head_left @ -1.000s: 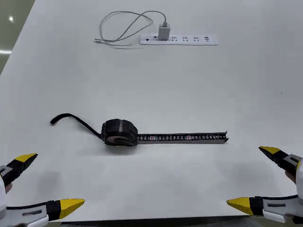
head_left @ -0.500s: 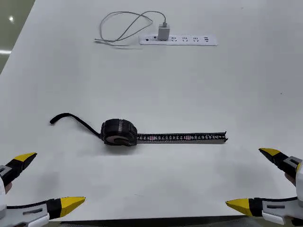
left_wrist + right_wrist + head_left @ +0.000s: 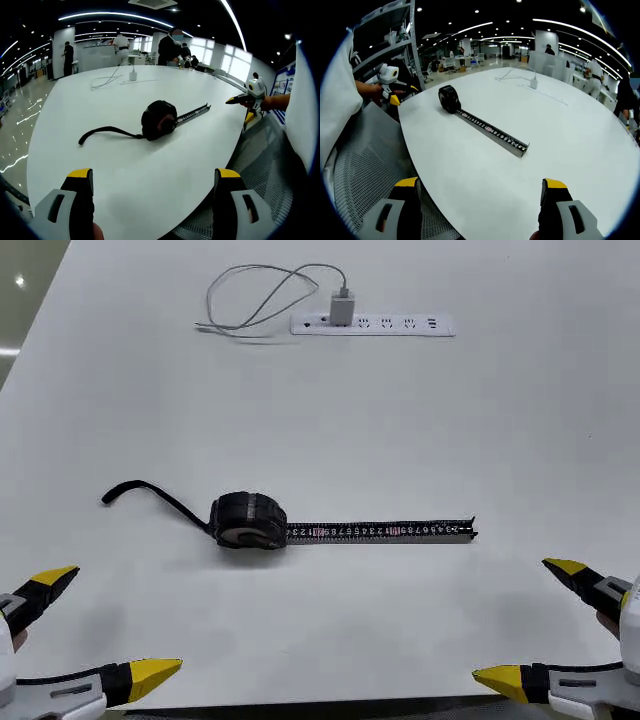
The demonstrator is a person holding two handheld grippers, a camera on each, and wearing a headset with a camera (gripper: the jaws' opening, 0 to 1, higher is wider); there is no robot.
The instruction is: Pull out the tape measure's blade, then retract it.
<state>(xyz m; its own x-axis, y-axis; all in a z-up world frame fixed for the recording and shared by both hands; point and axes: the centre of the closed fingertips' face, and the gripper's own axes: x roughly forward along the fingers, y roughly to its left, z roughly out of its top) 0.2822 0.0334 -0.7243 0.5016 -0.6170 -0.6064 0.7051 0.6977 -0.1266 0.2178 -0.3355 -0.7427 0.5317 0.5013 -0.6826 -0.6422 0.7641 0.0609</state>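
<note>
Spread wide and empty, the left gripper (image 3: 108, 622) and right gripper (image 3: 525, 622) flank the tape measure (image 3: 247, 521) — ahead of both pairs of fingers (image 3: 150, 672), blade (image 3: 380, 531) out toward the right pair.

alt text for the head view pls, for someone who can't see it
A round black tape measure lies on a white table, its blade pulled out to the right and its black strap trailing left. The left gripper and right gripper are held open near the front edge. A white power strip sits at the far side.
</note>
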